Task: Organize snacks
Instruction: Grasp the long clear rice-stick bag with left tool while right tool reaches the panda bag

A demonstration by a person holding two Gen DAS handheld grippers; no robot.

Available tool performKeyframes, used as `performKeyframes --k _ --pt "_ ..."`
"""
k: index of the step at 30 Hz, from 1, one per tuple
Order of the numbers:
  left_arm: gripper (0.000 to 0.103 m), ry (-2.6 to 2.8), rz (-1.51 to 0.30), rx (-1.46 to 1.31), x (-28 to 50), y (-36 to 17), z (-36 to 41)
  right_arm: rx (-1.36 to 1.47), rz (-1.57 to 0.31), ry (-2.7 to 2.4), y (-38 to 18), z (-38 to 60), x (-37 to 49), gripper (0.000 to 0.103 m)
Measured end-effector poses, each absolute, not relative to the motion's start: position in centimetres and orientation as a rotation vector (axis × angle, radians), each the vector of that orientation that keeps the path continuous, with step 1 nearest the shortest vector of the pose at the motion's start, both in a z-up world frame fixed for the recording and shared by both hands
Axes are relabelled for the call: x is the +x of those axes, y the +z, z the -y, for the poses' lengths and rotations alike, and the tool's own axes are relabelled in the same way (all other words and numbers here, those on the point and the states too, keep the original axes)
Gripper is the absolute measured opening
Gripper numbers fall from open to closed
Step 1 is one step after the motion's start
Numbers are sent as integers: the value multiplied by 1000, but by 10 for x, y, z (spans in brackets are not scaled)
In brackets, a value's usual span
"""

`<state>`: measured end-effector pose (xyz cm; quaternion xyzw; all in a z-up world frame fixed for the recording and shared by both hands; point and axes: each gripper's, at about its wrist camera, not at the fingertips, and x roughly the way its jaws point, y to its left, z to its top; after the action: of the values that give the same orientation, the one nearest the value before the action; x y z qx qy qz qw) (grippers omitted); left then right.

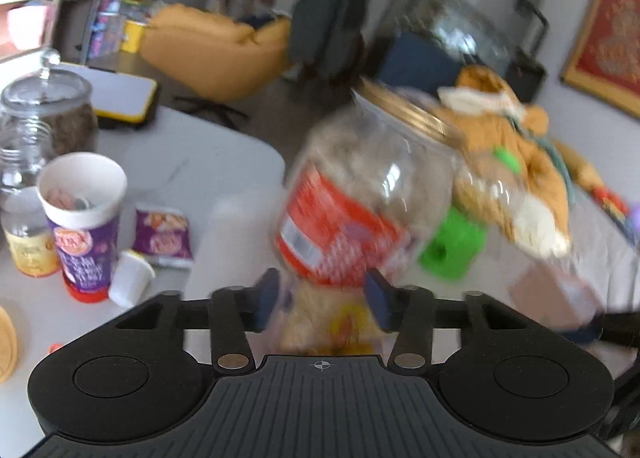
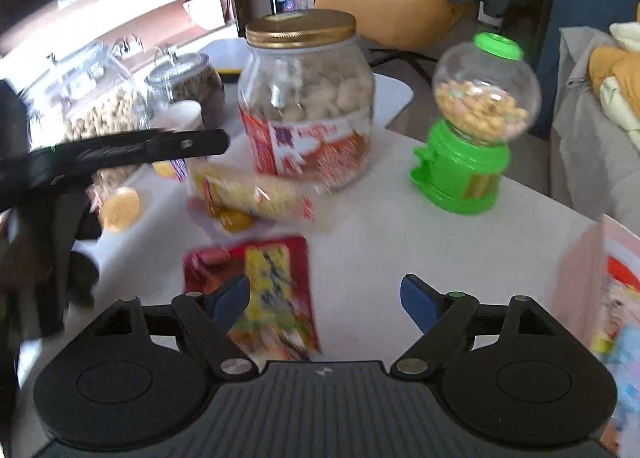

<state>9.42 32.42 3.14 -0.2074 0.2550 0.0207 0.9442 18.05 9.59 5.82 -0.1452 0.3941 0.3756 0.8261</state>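
Observation:
My left gripper (image 1: 322, 301) hovers low over the white table (image 2: 440, 250), its blue pads apart on either side of a clear bag of pale yellow snacks (image 1: 324, 322). Blur hides any contact, and the bag (image 2: 252, 194) looks to be lying flat on the table. Right behind it stands a big clear jar (image 1: 360, 194) with a gold lid and red label. My right gripper (image 2: 326, 302) is open and grips nothing. A red and yellow packet (image 2: 264, 290) lies flat by its left pad. A black finger of the left gripper (image 2: 188, 144) reaches in from the left.
A green candy dispenser (image 2: 472, 138) stands right of the jar. On the left are glass jars (image 2: 92, 98), a lidded jar (image 1: 52, 114), a purple paper cup (image 1: 84, 218), a purple packet (image 1: 162, 234) and a small white cup (image 1: 130, 278). A pink box (image 2: 612, 298) sits at the right edge.

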Motion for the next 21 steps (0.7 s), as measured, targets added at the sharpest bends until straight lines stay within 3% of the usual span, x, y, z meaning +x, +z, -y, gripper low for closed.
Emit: performKeyframes --k 4,9,21 --pt "43 -59 -565 -308 73 33 -293 -283 -877 809 59 -72 177 83" --pt "43 -89 -618 -50 59 34 -244 -228 -988 841 41 -68 169 85" --pt "45 15 -752 -78 118 30 -230 -395 -863 797 14 -63 111 92"
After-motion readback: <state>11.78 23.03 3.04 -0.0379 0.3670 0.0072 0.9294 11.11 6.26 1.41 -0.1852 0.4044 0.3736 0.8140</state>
